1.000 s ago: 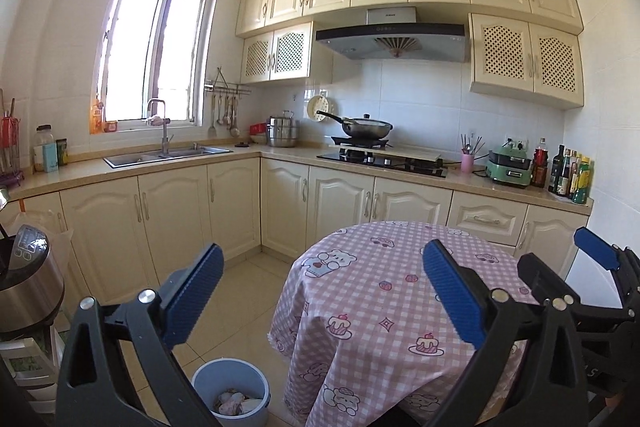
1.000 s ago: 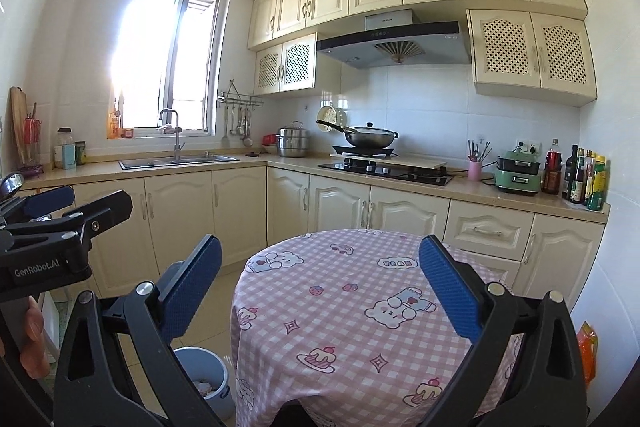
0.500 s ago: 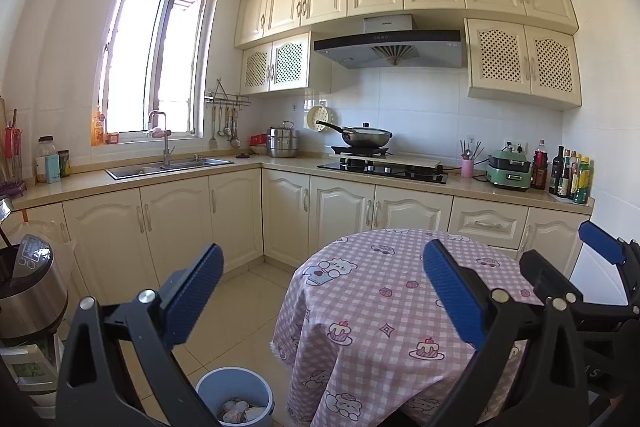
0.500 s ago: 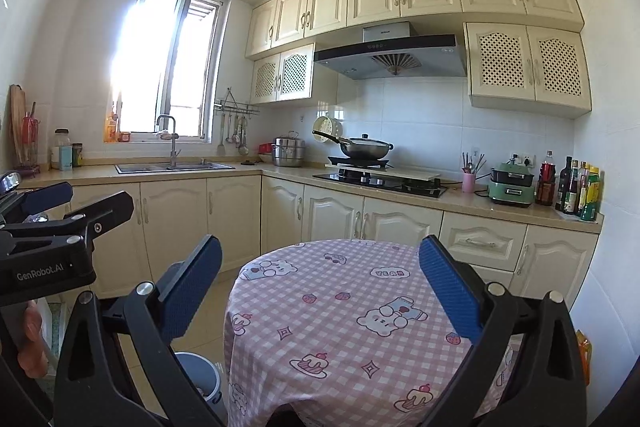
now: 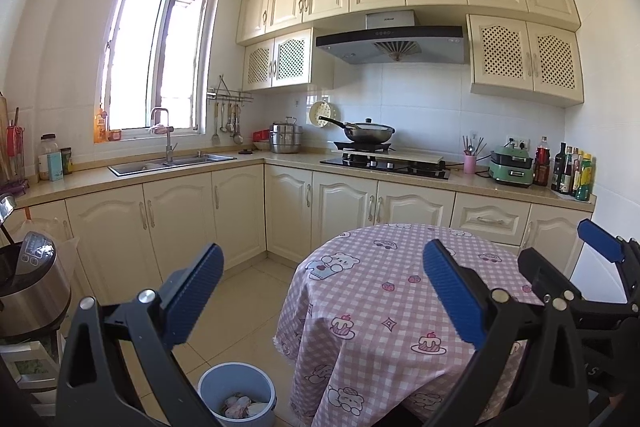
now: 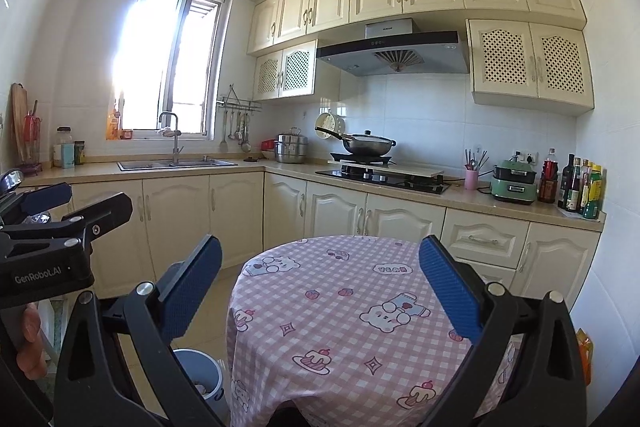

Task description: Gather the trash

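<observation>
Below, on the beige tiled floor: one round pale-blue plastic waste bin, holding crumpled pink-and-white scraps of trash, standing just beside the hanging edge of the tablecloth.
Adjacent: round table under a pink-checked cloth printed with bears and cakes; top bare; one patch on the cloth carries letters too small to read in the right wrist view.
Left gripper, black frame, blue ribbed pads: spread wide, nothing between them, held above the gap between bin and table. Its body shows in the right wrist view, marked "GenRobot.AI", with a hand beneath it.
Right gripper, same make: likewise spread, empty, over the table's near edge.
Open floor runs from the bin to the cream base cabinets. A steel-bodied cooker with a display panel stands at the left margin.
Range hood: badge present, illegible.
</observation>
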